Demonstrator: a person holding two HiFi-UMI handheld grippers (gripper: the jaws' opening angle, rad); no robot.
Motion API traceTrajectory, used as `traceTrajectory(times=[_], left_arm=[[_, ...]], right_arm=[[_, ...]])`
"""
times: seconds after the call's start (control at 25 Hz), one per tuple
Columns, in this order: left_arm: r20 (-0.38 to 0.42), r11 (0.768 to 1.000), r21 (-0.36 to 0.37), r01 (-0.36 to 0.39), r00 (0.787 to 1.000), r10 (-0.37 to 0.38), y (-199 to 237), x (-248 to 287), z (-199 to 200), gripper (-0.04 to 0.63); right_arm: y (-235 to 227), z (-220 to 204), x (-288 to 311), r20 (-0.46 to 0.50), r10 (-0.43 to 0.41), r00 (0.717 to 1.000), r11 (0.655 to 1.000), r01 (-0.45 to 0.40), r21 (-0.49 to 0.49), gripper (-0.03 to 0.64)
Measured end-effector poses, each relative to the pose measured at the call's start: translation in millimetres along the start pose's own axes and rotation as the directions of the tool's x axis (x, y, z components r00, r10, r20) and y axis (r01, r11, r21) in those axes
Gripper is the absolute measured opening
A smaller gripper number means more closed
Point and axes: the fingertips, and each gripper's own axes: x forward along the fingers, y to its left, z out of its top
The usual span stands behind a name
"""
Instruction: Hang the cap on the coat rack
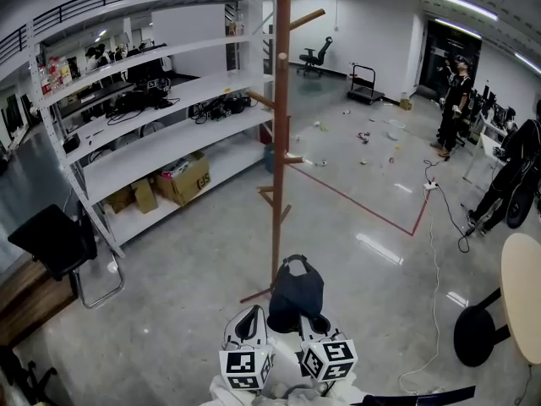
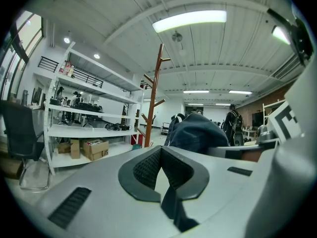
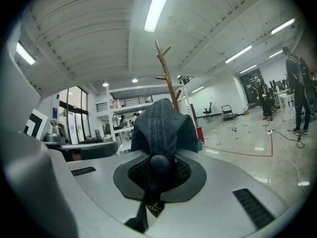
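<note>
The right gripper [image 3: 159,166] has its fingers clamped on the cap [image 1: 296,293], a dark blue one (its crown button sits right between the pads), and holds it out level above the floor [image 1: 194,260]. The cap hangs in the air just short of the rack [image 1: 280,142], near the lower part of the pole and touching no peg. The left gripper [image 2: 161,155] rides beside it, its fingers drawn together at the tips with nothing between them. White shelving [image 1: 161,142] stands along the left wall.
</note>
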Motion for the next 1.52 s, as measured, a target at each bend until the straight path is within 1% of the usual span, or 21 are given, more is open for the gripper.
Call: traceTrajectory(times=[0.48, 0.92, 1.52], left_arm=[[-0.004, 1.0, -0.007, -0.016, 1.0, 0.016, 20.9, 25.9, 1.8, -0.009], [0.006, 1.0, 0.0, 0.015, 1.0, -0.015, 41.1, 73.9, 16.1, -0.009], [0.011, 0.998, 0.01, 0.061, 0.998, -0.062, 90.0, 132.4, 38.0, -0.009]], right_arm=[[-0.3, -1.7, 33.5, -0.025, 0.02, 0.999, 1.0, -0.02, -0.006, 0.02], [-8.5, 13.1, 81.1, -0.011, 0.003, 1.0, 1.0, -0.003, -0.016, 0.02], [-3.8, 30.4, 154.0, 0.013, -0.033, 0.999, 0.999, 0.033, -0.015, 0.02]])
